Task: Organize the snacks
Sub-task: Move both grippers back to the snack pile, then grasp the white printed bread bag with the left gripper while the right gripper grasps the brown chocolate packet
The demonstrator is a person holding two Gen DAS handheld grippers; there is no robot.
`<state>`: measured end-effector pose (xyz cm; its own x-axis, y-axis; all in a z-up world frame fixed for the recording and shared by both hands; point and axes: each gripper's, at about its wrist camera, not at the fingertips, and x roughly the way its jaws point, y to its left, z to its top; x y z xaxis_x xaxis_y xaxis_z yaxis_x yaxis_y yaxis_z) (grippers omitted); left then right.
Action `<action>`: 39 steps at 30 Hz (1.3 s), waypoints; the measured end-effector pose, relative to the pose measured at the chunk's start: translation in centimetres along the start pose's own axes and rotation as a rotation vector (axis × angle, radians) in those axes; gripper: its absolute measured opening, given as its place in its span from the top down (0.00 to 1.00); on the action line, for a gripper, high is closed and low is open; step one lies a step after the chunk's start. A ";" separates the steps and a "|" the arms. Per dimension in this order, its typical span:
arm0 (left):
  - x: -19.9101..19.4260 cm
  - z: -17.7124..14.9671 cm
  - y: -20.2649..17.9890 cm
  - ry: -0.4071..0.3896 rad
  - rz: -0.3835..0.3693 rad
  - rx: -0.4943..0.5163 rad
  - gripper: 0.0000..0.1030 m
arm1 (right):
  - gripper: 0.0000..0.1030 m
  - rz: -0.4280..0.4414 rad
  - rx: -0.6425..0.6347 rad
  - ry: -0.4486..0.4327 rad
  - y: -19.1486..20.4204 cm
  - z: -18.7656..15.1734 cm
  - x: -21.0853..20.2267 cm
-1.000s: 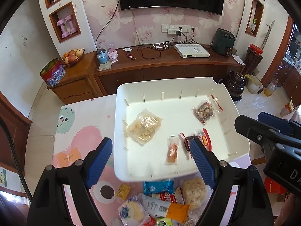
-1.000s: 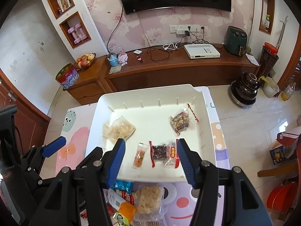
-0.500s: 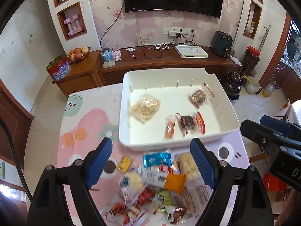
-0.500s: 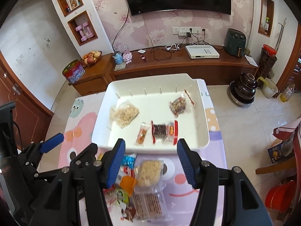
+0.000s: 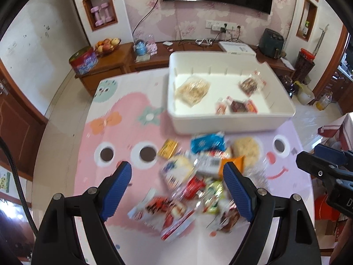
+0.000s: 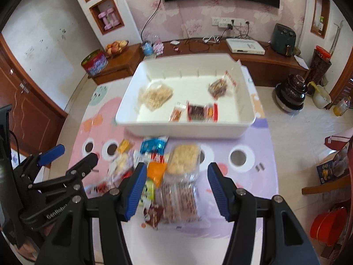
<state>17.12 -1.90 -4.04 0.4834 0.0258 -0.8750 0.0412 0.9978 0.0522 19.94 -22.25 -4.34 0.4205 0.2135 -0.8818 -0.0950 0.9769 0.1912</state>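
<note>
A white bin (image 5: 220,123) (image 6: 187,130) stands on the table's far side and holds several snack packets, among them a pale cracker bag (image 5: 191,89) (image 6: 155,95) and a dark red-edged packet (image 5: 241,106) (image 6: 201,111). A loose pile of snack packets (image 5: 198,172) (image 6: 158,172) lies in front of the bin. My left gripper (image 5: 178,190) is open and empty above the pile. My right gripper (image 6: 176,190) is open and empty above the pile's right side, over a clear cookie pack (image 6: 182,159).
The table has a pink and lilac cartoon mat (image 5: 114,137) (image 6: 249,176). A wooden TV cabinet (image 5: 123,59) with a fruit bowl (image 5: 108,44) stands behind. The other gripper shows at the right edge of the left view (image 5: 326,167) and the left edge of the right view (image 6: 55,172).
Both grippers have pulled back and up from over the bin; the snack pile is now in full view beneath them. Both stay open and empty.
</note>
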 end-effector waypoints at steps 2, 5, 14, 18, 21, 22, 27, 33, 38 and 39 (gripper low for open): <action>0.5 -1.4 0.9 0.019 0.010 -0.003 0.18 | 0.44 0.008 -0.001 0.026 0.4 -1.2 0.9; 1.5 -3.4 2.5 0.051 0.007 -0.005 0.18 | 0.44 0.022 -0.004 0.071 0.9 -2.8 2.4; 4.5 -8.5 5.7 0.130 -0.033 0.029 0.18 | 0.44 0.116 0.022 0.197 3.1 -8.4 7.6; 5.9 -9.7 6.6 0.160 -0.084 0.009 0.18 | 0.44 0.155 0.036 0.249 4.0 -10.4 9.7; 7.0 -10.1 6.7 0.182 -0.107 -0.004 0.18 | 0.44 0.160 0.045 0.271 4.2 -11.3 11.1; 7.3 -10.1 6.7 0.187 -0.112 -0.009 0.18 | 0.44 0.165 0.049 0.271 4.3 -11.4 11.5; 9.1 -9.6 6.5 0.220 -0.142 -0.026 0.18 | 0.44 0.117 0.035 0.254 5.0 -11.0 12.8; 11.3 -8.9 5.7 0.253 -0.168 -0.020 0.18 | 0.44 0.059 -0.031 0.243 6.5 -10.6 14.3; 13.3 -8.6 5.7 0.289 -0.196 -0.045 0.18 | 0.45 0.015 -0.089 0.238 7.4 -11.2 15.7; 13.6 -8.6 5.6 0.295 -0.202 -0.049 0.18 | 0.50 0.007 -0.105 0.229 7.5 -11.3 15.6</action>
<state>16.38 4.59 -19.78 0.1964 -0.1623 -0.9670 0.0649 0.9862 -0.1524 15.63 -11.58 -21.54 0.2047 0.2024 -0.9577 -0.1952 0.9672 0.1627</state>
